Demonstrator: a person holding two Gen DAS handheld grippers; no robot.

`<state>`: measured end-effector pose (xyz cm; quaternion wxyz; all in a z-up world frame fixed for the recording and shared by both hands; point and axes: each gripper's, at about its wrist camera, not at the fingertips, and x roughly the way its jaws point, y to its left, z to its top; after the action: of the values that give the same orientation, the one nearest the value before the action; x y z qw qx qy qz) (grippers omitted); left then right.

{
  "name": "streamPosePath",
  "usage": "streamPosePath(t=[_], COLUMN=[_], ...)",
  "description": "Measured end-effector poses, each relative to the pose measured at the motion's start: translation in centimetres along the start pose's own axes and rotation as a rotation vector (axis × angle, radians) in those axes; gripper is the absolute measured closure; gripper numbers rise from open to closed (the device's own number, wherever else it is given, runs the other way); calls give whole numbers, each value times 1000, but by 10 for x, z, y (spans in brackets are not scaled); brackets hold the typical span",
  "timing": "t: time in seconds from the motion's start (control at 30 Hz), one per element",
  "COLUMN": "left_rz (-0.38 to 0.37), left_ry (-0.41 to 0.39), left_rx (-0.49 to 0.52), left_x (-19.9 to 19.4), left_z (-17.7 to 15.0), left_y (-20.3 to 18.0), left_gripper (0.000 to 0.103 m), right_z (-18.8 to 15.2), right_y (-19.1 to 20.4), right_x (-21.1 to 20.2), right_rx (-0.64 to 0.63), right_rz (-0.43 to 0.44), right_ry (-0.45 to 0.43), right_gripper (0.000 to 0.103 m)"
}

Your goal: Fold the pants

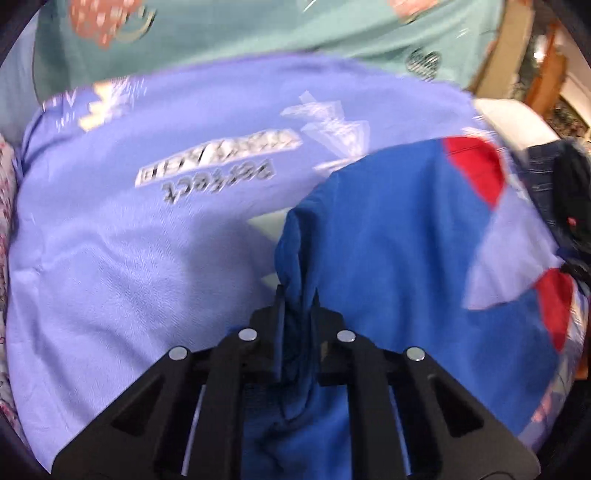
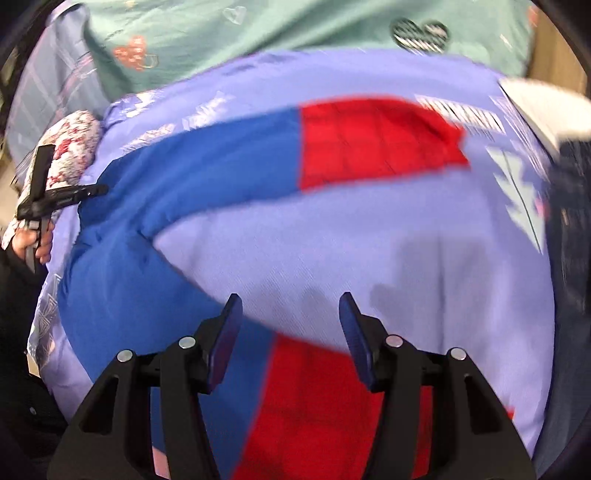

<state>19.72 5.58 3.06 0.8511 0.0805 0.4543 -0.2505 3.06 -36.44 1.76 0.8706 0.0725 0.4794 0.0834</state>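
Bunched blue fabric of the pants (image 1: 388, 229) sits clamped in the left gripper (image 1: 297, 295); the right gripper (image 2: 290, 306) hovers with jaws apart over a red-cuffed leg. Both legs sprawl across the lavender bedsheet (image 2: 332, 251), edges blurred.

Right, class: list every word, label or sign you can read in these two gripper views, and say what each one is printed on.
"Perfect", seen upside down: script print on the lilac sheet in the left wrist view.
Boxed block capitals just above it on the same sheet: too blurred to read.
Striped white print on the sheet in the right wrist view: unreadable.
Dark heart-shaped badge on the green cloth: lettering too small.
The blue and red pants carry no text.
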Motion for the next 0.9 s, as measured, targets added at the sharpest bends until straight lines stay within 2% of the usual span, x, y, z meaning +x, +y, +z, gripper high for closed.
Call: streamPosePath(t=[0.07,0.13,0.2,0.33,0.43,0.53,0.57,0.6,0.63,0.67,0.73,0.77,0.8,0.83,0.87,0.9], left_rz=[-14,-17,-22,-30,-27,-26,-28,-28,-23,-18,-3,-9,-18,-30,-43,-62], left_ry=[-42,-76,-91,-93,-77,-74,-74,-74,-71,-69,-66,-61,-62,-77,-98,-98], left_rx=[30,74,109,146,159,158,154,153,154,154,131,108,84,48,15,-20], left_x=[-22,-42,-54,-58,-55,-52,-53,-54,-56,-57,-61,-65,-69,-77,-83,-87], left_z=[-6,-18,-30,-54,-66,-71,-72,-73,-75,-77,-83,-87,-92,-100,-108,-118], left_y=[-15,-35,-56,-85,-94,-96,-96,-95,-96,-96,-90,-86,-82,-76,-70,-64], left_gripper=[93,93,93,93,93,93,93,93,92,91,83,73,50,38,27,27], right_z=[23,40,60,85,99,114,118,120,118,115,104,98,87,81,71,59], right_y=[15,22,24,9,4,11,14,17,19,21,30,33,39,38,38,37], right_x=[5,10,22,57,91,120,128,135,139,141,116,105,84,75,65,55], right_rx=[-27,-10,62,270,385,400,393,383,375,377,315,277,230,218,211,212], right_rz=[61,126,242,385,411,342,318,279,252,266,253,244,248,259,277,295], right_ry=[-17,-26,-25,-12,11,38,46,54,66,76,-4,-31,-66,-79,-90,-101], right_gripper=[47,39,21,19,19,19,24,62,90,100,100,100,100,100,100,100])
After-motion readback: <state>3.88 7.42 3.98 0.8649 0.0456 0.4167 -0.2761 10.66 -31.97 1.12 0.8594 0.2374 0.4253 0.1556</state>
